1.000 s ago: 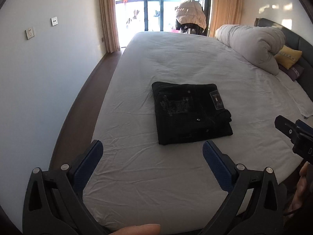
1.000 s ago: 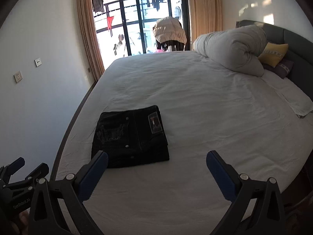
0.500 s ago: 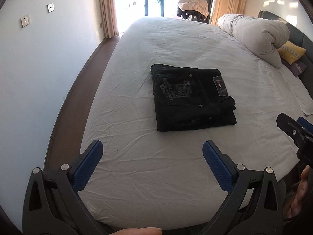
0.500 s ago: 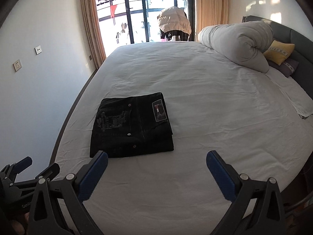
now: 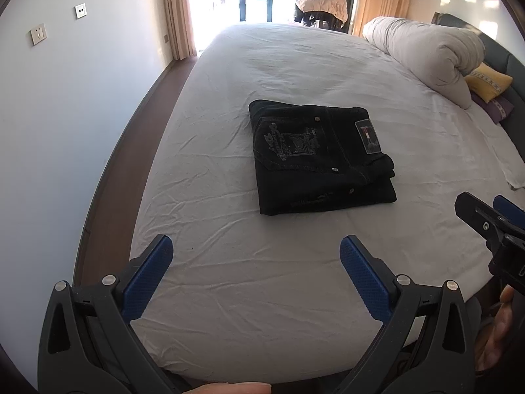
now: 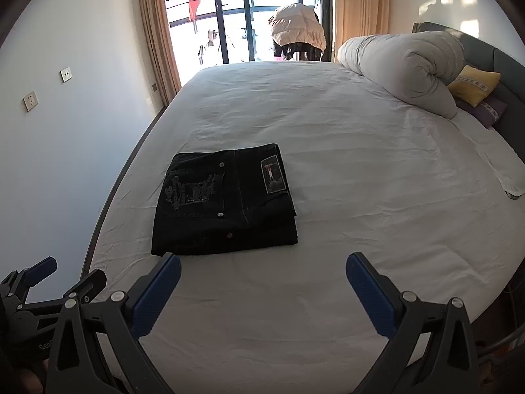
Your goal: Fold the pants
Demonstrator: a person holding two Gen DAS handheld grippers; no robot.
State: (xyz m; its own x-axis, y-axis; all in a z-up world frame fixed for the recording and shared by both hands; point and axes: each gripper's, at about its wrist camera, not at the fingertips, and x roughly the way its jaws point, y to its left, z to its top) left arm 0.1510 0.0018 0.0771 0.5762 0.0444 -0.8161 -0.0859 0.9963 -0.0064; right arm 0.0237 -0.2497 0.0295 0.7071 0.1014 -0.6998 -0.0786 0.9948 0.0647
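Note:
Black pants (image 5: 318,157) lie folded into a flat rectangle on the white bed sheet (image 5: 295,65), back pocket embroidery and a waist patch facing up. They also show in the right wrist view (image 6: 226,200). My left gripper (image 5: 256,256) is open and empty, held above the near part of the bed, short of the pants. My right gripper (image 6: 262,272) is open and empty, just short of the pants' near edge. Each gripper shows at the edge of the other's view, the right one (image 5: 492,226) and the left one (image 6: 49,279).
A rolled grey duvet (image 5: 426,52) and a yellow pillow (image 5: 489,80) lie at the headboard on the right. A white wall (image 5: 65,115) runs close along the bed's left side over a strip of dark floor (image 5: 131,151). A balcony door (image 6: 242,16) stands beyond the bed.
Both grippers have moved forward and tilted down toward the bed, so the folded pants sit nearer in both views. Both stay open and empty. The pants have not moved.

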